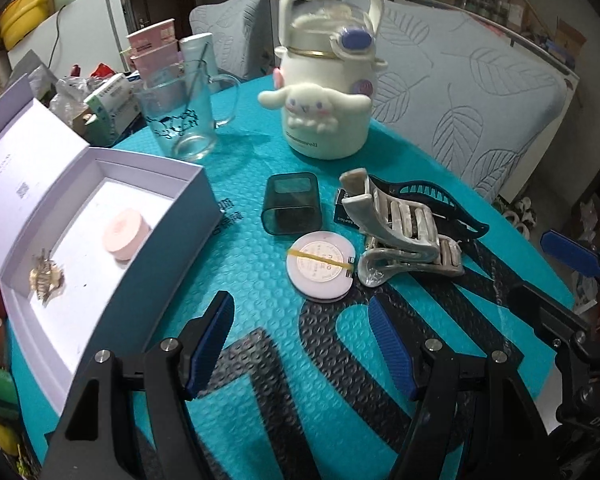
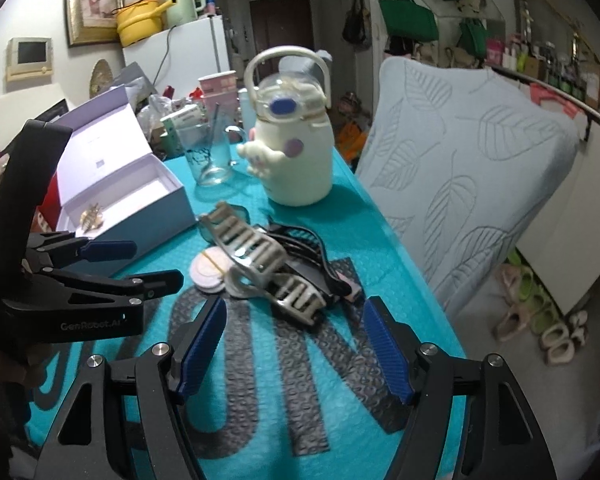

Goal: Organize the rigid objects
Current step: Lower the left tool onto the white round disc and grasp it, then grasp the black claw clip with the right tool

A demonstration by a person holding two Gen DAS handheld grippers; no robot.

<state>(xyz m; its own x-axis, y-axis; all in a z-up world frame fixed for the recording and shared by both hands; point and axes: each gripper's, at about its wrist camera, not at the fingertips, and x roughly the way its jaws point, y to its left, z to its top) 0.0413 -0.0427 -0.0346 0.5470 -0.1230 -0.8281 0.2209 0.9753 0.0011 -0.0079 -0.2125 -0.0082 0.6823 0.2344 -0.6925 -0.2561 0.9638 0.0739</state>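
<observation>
A pile of hair claws lies on the teal mat: a grey-white claw clip (image 1: 396, 224) (image 2: 256, 252) rests on a black one (image 1: 436, 200) (image 2: 300, 240). Left of them sit a round white compact with a rubber band (image 1: 320, 266) (image 2: 208, 270) and a dark translucent cap (image 1: 292, 204). The open white box (image 1: 100, 168) (image 2: 140, 204) holds a pink round case (image 1: 126, 232) and a gold clip (image 1: 46, 280) (image 2: 92, 214). My left gripper (image 1: 304, 344) (image 2: 156, 262) hovers open just short of the compact. My right gripper (image 2: 296, 348) is open, with nothing between its fingers, just short of the claws.
A white cartoon-dog bottle (image 1: 324, 96) (image 2: 296, 152) and a glass mug (image 1: 184, 116) (image 2: 208, 156) stand at the back of the mat. Cluttered packets and pink cups (image 1: 156, 48) lie behind the box. A grey leaf-pattern chair (image 2: 460, 184) borders the table's right edge.
</observation>
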